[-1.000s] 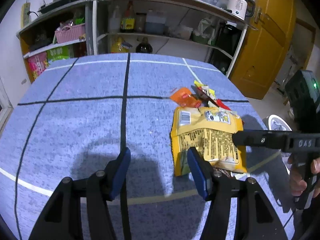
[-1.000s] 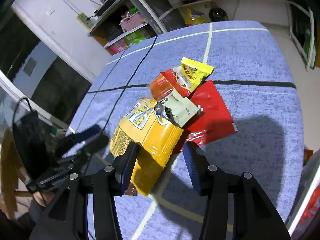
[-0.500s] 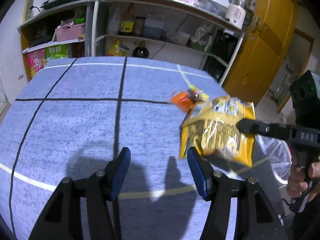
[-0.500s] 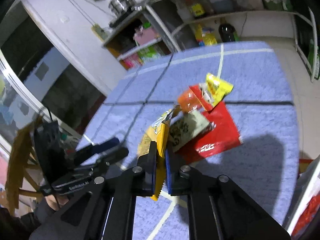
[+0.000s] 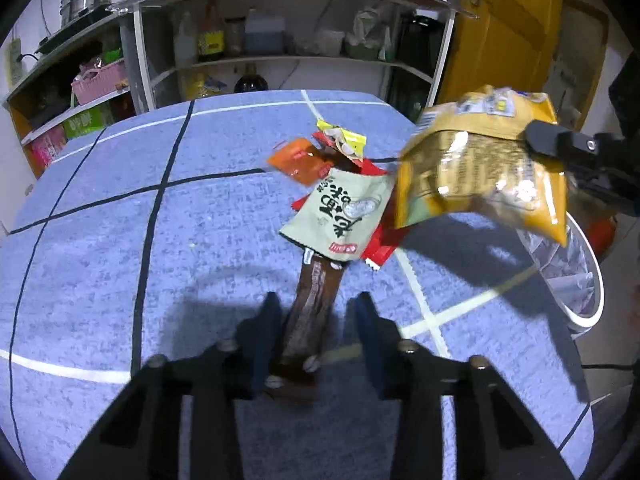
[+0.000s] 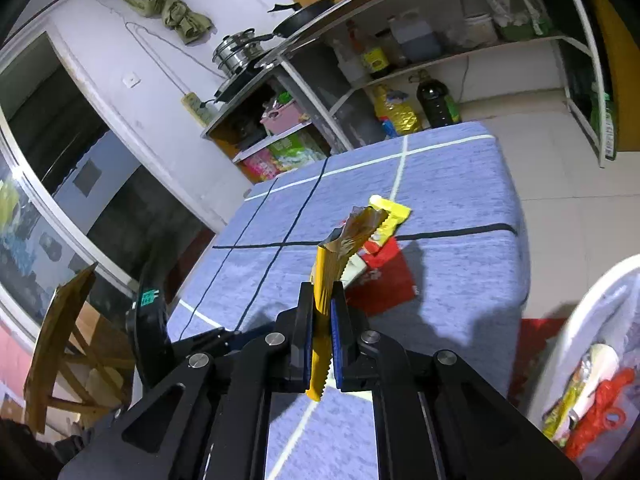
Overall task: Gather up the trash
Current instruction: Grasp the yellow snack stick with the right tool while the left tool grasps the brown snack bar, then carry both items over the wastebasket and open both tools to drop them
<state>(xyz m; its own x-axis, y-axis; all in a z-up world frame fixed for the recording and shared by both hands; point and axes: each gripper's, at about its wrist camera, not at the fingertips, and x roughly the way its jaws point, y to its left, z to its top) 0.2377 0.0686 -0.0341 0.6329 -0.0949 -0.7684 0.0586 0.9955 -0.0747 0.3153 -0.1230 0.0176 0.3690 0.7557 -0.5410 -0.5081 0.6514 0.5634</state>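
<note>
My right gripper point(image 6: 322, 312) is shut on the big yellow snack bag point(image 5: 480, 168), held in the air off the table's right side, near the white trash bin point(image 5: 576, 280). The bag shows edge-on in the right wrist view point(image 6: 326, 276). My left gripper point(image 5: 314, 320) is open, its fingers either side of a brown wrapper point(image 5: 314, 300) lying on the blue tablecloth point(image 5: 100, 240). Beyond it lie a pale green packet point(image 5: 344, 212), a red wrapper point(image 5: 380, 248), an orange packet point(image 5: 300, 160) and a small yellow packet point(image 5: 344, 140).
The white bin point(image 6: 592, 344) at the table's right holds some trash. Kitchen shelves point(image 5: 280, 40) with bottles and pots stand behind the table. A yellow door point(image 5: 504, 28) is at the back right. A wooden chair point(image 6: 60, 340) stands to the left.
My right gripper shut on the yellow bag, lifted it off the pile and carried it right toward the bin. My left gripper moved right over the uncovered brown wrapper.
</note>
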